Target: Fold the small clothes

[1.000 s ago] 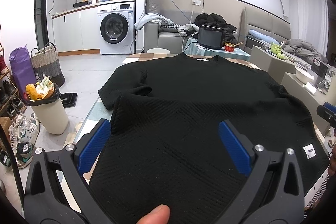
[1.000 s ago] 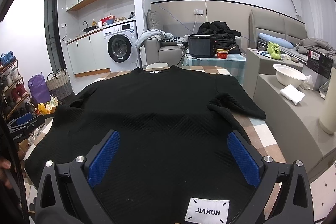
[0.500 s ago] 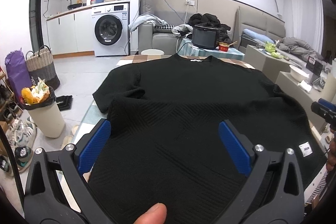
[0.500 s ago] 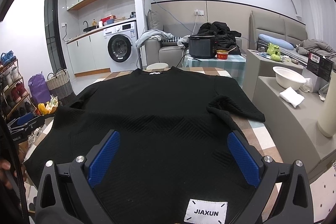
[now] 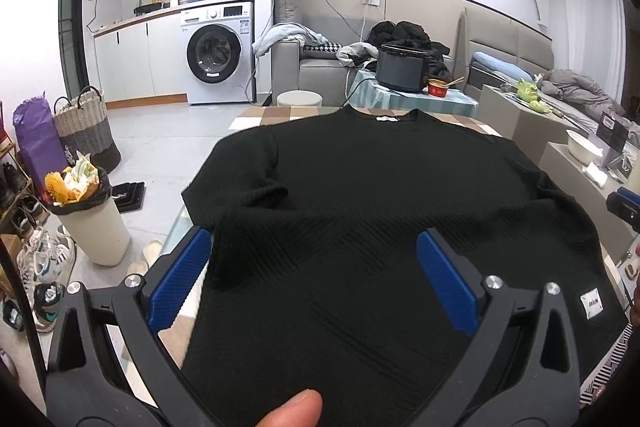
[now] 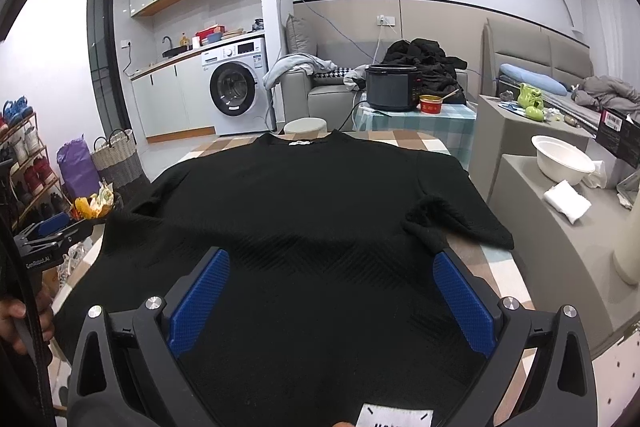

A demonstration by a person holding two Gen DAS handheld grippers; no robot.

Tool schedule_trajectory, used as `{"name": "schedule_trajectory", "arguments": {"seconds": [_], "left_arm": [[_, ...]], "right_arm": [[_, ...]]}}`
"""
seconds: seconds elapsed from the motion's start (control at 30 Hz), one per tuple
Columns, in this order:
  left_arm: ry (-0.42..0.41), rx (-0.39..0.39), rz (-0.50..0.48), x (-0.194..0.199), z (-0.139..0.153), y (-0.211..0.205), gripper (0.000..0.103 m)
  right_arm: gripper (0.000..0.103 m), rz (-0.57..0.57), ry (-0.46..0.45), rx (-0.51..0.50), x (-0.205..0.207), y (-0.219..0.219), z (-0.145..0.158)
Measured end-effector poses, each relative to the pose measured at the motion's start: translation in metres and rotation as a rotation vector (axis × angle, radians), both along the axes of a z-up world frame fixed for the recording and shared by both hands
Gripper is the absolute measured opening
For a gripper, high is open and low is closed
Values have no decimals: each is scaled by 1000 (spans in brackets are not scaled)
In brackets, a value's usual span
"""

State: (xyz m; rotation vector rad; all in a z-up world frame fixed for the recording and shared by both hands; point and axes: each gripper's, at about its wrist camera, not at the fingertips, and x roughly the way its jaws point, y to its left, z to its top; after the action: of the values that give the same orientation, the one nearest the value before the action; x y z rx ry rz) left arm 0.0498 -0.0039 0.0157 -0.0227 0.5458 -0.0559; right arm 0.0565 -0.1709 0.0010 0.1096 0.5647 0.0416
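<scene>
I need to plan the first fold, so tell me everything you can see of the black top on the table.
The black top is a short-sleeved knit with a raised chevron texture. It lies spread flat on the checked table, round neckline with a white neck tag at the far end and hem near the grippers. Both sleeves are rumpled near the armpits. A white label sits near the hem. Both grippers hover open above it, apparently without touching.

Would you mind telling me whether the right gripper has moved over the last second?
Yes. The right gripper has advanced over the black shirt: the white label has slid down to the frame's bottom edge.
</scene>
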Motion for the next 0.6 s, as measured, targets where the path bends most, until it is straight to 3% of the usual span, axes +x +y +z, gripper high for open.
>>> {"name": "schedule_trajectory", "arguments": {"seconds": [0.2, 0.33, 0.6], "left_arm": [[2, -16, -13, 26, 22, 10, 102], [-7, -45, 5, 42, 39, 30, 102], [-10, -56, 61, 68, 71, 73, 102]], "right_arm": [[103, 6, 34, 73, 12, -13, 6], [103, -13, 30, 48, 18, -17, 20], [103, -77, 50, 90, 30, -26, 37]]}}
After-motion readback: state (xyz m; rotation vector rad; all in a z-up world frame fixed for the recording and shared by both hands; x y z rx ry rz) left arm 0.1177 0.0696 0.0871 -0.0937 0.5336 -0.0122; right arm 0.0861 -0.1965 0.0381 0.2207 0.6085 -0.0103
